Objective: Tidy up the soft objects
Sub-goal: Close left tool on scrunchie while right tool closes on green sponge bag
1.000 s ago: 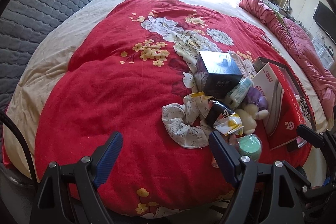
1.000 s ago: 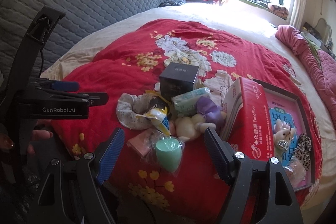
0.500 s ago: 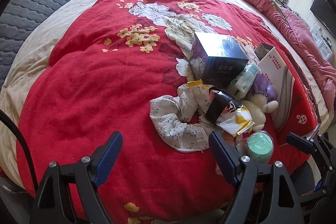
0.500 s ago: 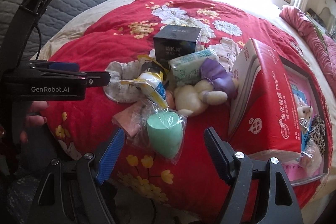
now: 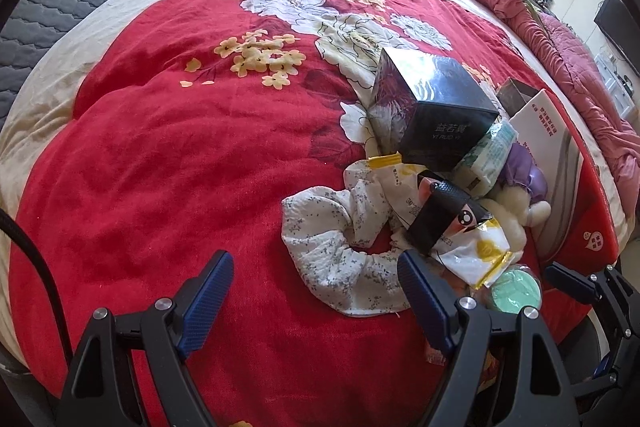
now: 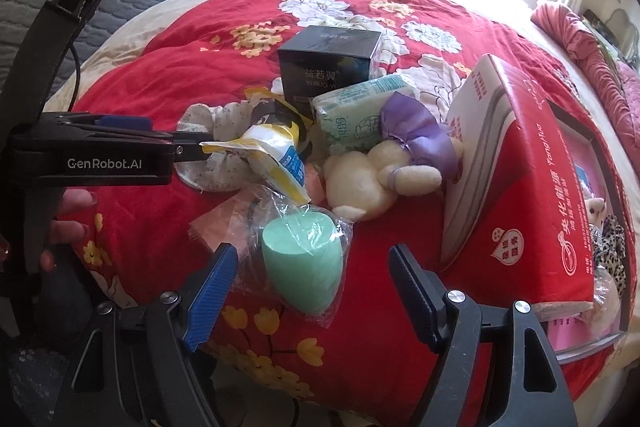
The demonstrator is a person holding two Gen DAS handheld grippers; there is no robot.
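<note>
Fingers of both grippers gape wide, holding nothing: right gripper (image 6: 310,281) straddles the bagged green sponge (image 6: 302,267), left gripper (image 5: 316,291) has the scrunchie (image 5: 340,263) between its tips. Beyond lie plush (image 6: 372,183), tissues (image 6: 356,115), black box (image 6: 330,61); sorting looks barely begun, red box (image 6: 532,195) holding little

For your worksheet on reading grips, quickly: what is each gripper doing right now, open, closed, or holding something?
Left gripper: open, holding nothing, above the floral scrunchie.
Right gripper: open, holding nothing, the wrapped green sponge lying between its fingers.
</note>
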